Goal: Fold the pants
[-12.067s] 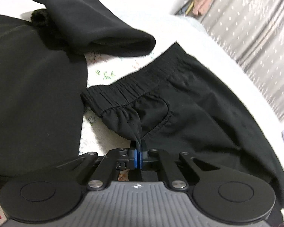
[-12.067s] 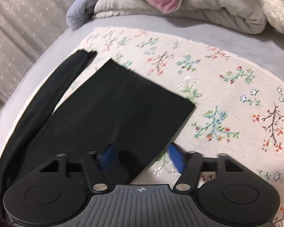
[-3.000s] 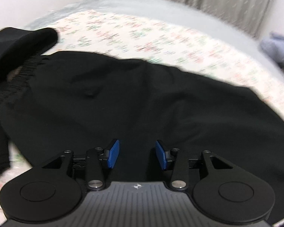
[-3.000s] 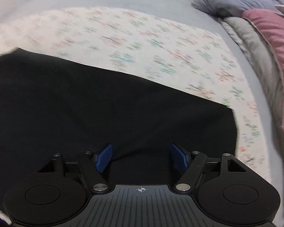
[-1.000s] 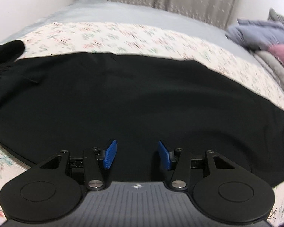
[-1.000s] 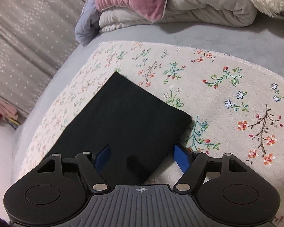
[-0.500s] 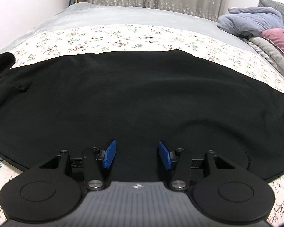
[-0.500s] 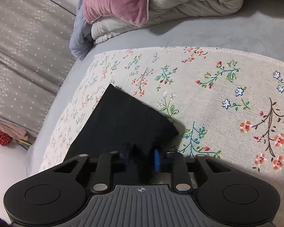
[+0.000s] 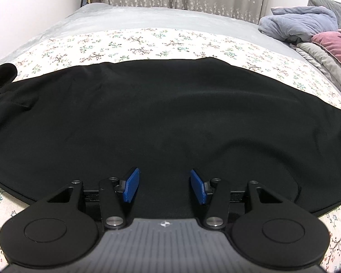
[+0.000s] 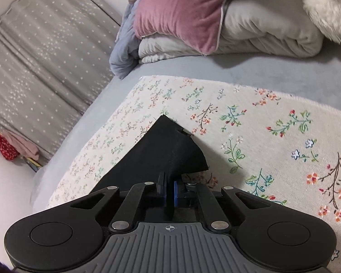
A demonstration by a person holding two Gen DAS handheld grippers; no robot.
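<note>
I had the right gripper [image 10: 169,192] pinched tight on the hem end of the black pants [image 10: 163,152], and that corner stood lifted off the floral cloth [image 10: 272,136]. My left gripper [image 9: 163,187] hung over the broad middle of the pants [image 9: 159,113], its blue pads [image 9: 131,187] spread apart with nothing between them. The pants lay flat across the floral cloth on the grey bed [image 9: 147,20], with pillows and a folded quilt [image 10: 261,34] piled beyond.
</note>
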